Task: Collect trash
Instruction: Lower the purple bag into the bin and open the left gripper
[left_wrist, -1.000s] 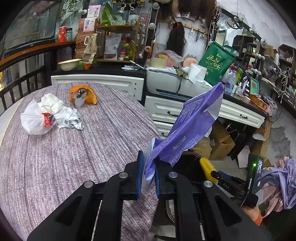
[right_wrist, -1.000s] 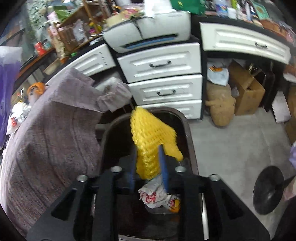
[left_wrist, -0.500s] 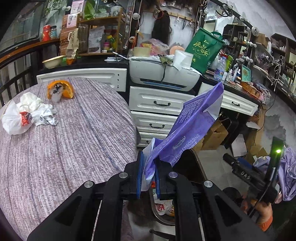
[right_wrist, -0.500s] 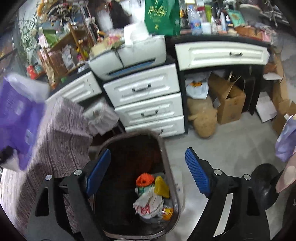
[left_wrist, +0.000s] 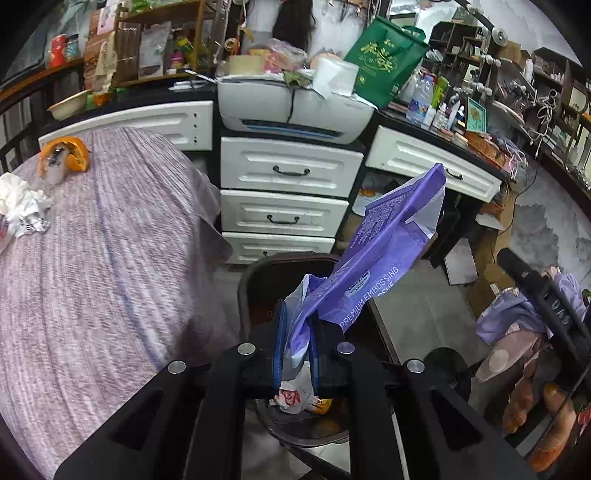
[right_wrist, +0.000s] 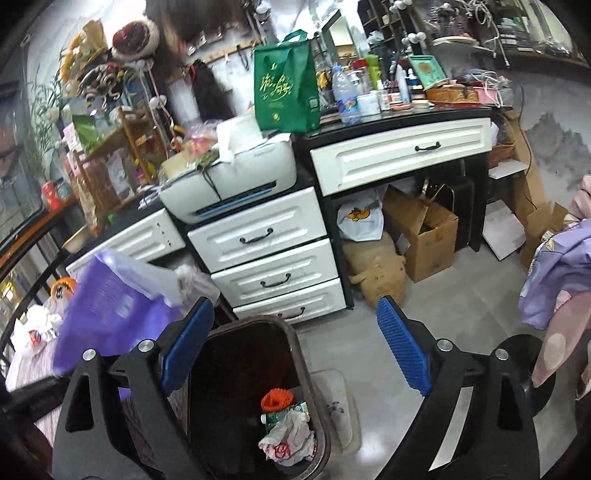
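The tabletop is round and covered with a purple striped cloth; it fills the left side of the left wrist view. Behind it stands a white cabinet with drawers, and a grey printer sits on top of it. A green bag stands beside the printer.

On the floor, just beside the edge of the tabletop, is a dark bin. At its bottom lie a crumpled white wrapper and an orange net, with other small trash that I cannot tell.

The left gripper is nearly closed and clamps the lower end of a purple bag. The bag stands up and leans to the right, over the opening of the bin. The words "PREMIUM EMBOSSING" are printed on it.

The right gripper is above the bin, and its jaws have just been opening; they now stand wide apart with nothing between them. The blue pads are bare.

At the far left of the tabletop more trash lies: a white crumpled plastic bag and, near it, an orange wrapper.
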